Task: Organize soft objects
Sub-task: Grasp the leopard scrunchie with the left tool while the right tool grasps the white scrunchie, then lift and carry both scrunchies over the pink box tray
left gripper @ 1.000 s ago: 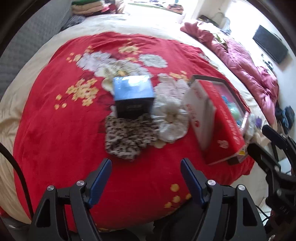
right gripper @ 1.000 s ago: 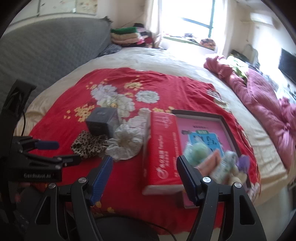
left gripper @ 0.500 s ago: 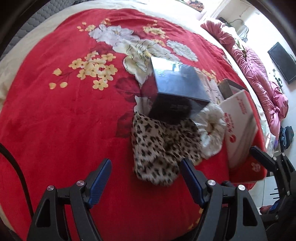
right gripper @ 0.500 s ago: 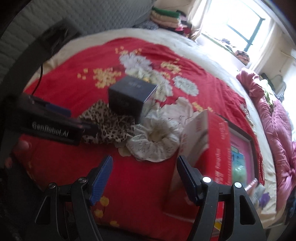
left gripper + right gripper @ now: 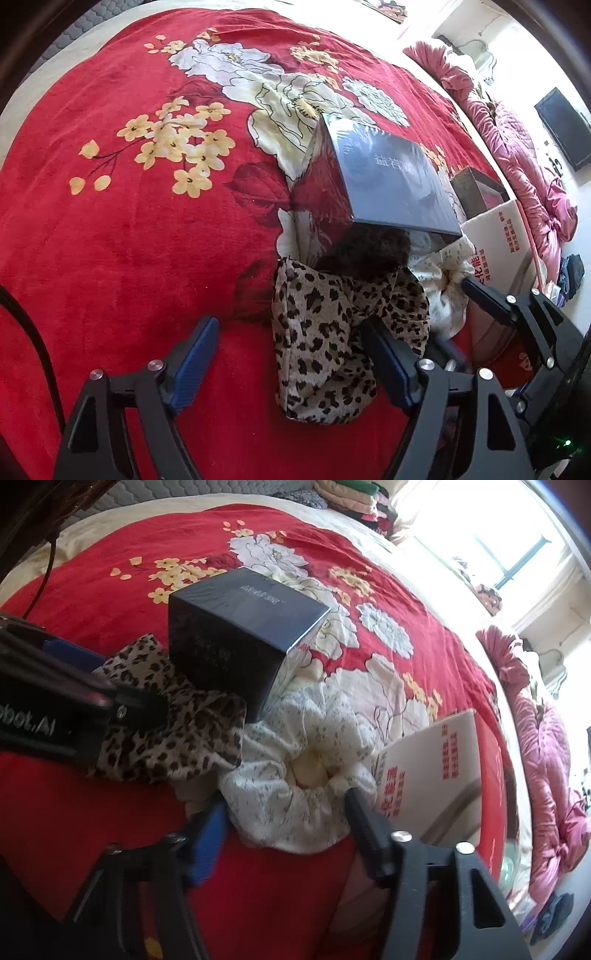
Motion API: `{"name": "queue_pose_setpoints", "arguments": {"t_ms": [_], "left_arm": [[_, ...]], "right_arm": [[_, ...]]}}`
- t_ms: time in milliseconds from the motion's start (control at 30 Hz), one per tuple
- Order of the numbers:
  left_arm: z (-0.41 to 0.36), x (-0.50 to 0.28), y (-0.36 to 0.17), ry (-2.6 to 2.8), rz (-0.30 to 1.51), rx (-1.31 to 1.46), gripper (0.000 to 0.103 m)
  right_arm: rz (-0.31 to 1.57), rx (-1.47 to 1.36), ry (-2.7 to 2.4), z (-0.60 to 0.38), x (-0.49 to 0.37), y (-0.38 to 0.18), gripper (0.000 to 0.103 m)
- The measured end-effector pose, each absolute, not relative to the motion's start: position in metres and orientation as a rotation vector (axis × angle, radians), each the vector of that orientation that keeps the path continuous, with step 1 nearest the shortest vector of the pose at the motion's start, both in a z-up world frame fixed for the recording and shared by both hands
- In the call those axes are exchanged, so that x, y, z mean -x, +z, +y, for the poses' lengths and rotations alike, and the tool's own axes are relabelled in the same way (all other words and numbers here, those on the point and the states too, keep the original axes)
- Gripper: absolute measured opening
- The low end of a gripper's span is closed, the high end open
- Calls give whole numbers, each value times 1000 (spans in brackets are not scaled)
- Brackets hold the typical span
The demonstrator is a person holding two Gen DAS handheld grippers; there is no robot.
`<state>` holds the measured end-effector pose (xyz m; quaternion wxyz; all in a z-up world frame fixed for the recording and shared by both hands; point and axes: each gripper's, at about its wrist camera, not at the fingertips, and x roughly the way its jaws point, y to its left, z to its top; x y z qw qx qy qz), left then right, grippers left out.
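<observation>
Leopard-print scrunchie lies partly under the dark box, the spread, opening left gripper over its near edge. Rightward, the closing right gripper straddles the white scrunchie; contact unclear.

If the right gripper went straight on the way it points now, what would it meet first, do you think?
Most likely the white scrunchie: it lies directly ahead of the right gripper, whose closing fingers already flank its near edge. Whether they touch it yet is unclear.
</observation>
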<state>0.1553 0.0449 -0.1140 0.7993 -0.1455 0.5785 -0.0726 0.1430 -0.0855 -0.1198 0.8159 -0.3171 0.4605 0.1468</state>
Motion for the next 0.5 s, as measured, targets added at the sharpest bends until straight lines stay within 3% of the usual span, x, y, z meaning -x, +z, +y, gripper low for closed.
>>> {"name": "queue_pose_setpoints", "arguments": {"t_ms": [33, 133, 233, 333, 367, 400, 500], "left_arm": [[44, -155, -115, -156, 1240, 307, 80], [44, -154, -115, -155, 1239, 312, 80], [44, -154, -114, -154, 1235, 307, 80], [38, -151, -111, -121, 1226, 237, 54], [36, -149, -109, -118, 1221, 227, 33], [36, -148, -108, -127, 1218, 231, 22], [34, -145, -105, -151, 1214, 252, 13]], "right_arm": [[980, 675, 315, -85, -145, -120, 32], [980, 659, 294, -90, -148, -119, 12], [953, 607, 283, -100, -147, -107, 10], [930, 539, 287, -111, -147, -92, 10], [929, 524, 293, -112, -146, -89, 10], [927, 495, 296, -116, -146, -85, 10], [909, 439, 304, -120, -139, -73, 10]]}}
